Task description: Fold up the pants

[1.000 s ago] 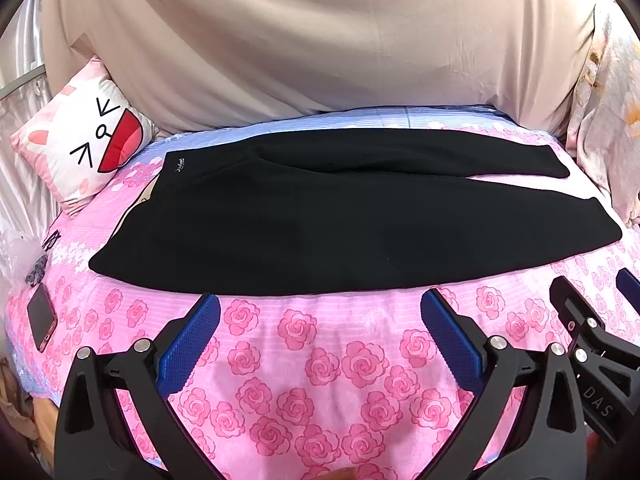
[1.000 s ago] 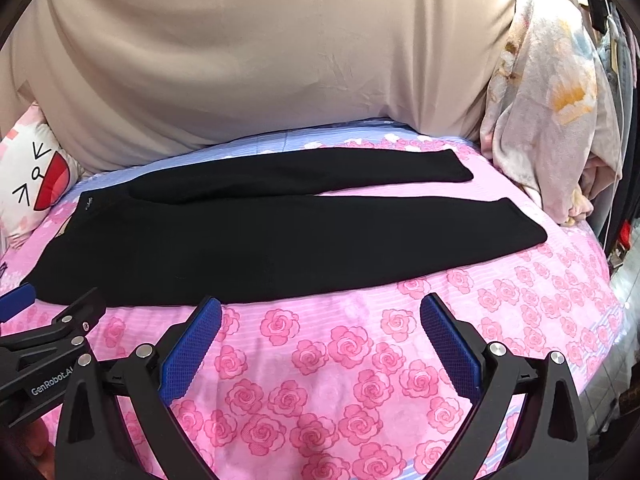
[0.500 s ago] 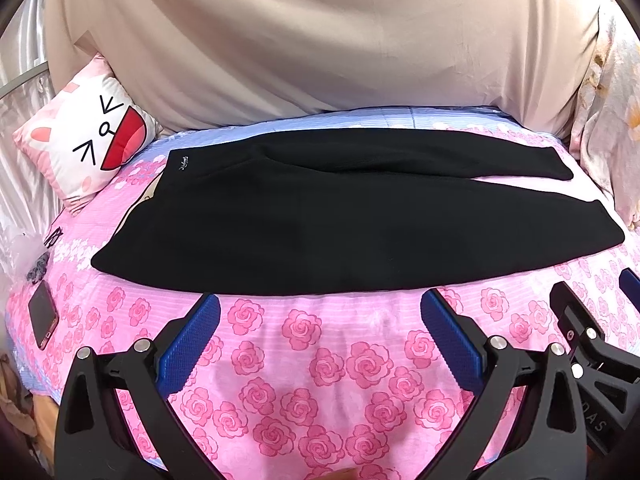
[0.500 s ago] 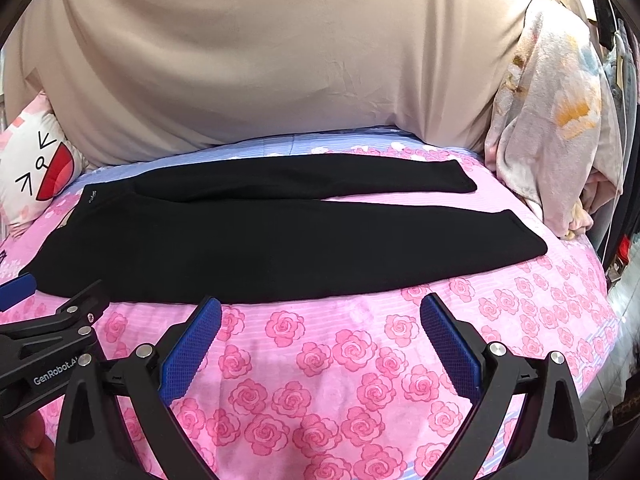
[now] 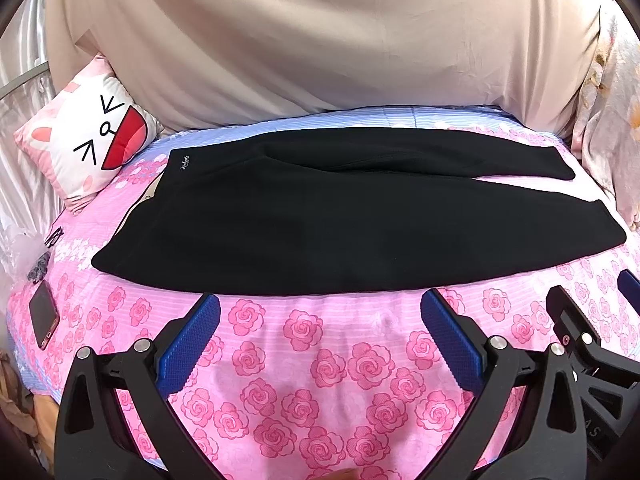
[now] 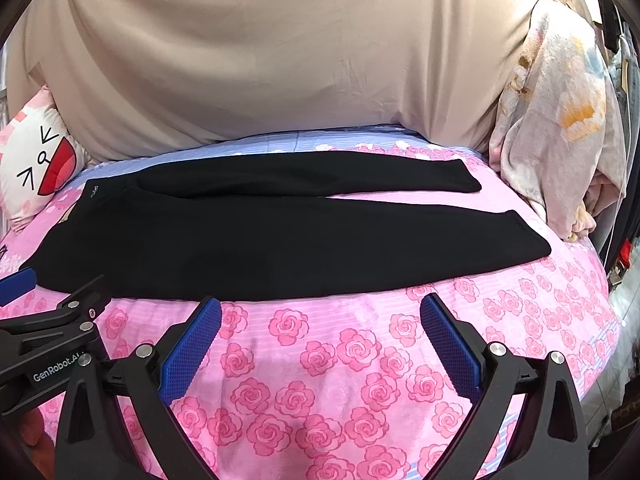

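The bed (image 5: pixel 304 364), dressed in a pink rose-print sheet, filled most of what I could see, with a beige drape (image 5: pixel 320 40) hanging behind it at twelve o'clock. Across the bed lay the black pants (image 5: pixel 320 220), spread flat and unfolded, waistband toward nine o'clock and both legs running out toward three o'clock, the far leg partly separated from the near one at the cuffs. They looked soft and limp, a matte knit with some weight, likely to sag and drag on the sheet rather than slide; I judged the best holds to be the near waistband corner and the near cuff, pinched through both layers, so one leg could be carried over the other. A cartoon cushion (image 5: pixel 88 140) sat at ten o'clock, a floral blanket (image 6: pixel 560 140) was heaped at two o'clock, and a phone (image 5: pixel 44 316) lay at eight o'clock near the bed's edge. No containers were in sight. The left gripper (image 5: pixel 320 320) hung just short of the near hem, jaws spread wide and empty; the right gripper (image 6: pixel 320 320) was likewise spread, holding nothing, beside it toward three o'clock.
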`<state>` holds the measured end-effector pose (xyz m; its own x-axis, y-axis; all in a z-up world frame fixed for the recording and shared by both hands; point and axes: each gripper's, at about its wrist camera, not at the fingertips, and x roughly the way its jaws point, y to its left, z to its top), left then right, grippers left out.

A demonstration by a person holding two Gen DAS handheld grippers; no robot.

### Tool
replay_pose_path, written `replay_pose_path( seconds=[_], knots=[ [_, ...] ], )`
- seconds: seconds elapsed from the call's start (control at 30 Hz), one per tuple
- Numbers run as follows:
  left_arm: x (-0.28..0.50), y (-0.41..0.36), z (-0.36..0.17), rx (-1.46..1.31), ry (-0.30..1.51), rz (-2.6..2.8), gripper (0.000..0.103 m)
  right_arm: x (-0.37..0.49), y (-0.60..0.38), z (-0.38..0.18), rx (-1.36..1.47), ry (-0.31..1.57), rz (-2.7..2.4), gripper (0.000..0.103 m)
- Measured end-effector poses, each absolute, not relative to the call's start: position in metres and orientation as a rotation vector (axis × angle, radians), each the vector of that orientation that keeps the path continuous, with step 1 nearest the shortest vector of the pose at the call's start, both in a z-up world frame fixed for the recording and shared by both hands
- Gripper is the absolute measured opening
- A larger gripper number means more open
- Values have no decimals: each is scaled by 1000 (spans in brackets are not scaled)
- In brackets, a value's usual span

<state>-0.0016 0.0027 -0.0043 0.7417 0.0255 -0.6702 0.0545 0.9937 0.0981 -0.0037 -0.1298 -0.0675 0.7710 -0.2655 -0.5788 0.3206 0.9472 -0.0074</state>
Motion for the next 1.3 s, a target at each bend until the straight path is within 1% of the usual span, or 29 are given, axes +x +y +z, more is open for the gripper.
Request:
replay_pose_path(
  seconds=[1.3],
  knots=[
    [3, 4, 2, 119, 726, -8, 98, 3, -131, -68, 81, 624, -315, 98]
  ],
)
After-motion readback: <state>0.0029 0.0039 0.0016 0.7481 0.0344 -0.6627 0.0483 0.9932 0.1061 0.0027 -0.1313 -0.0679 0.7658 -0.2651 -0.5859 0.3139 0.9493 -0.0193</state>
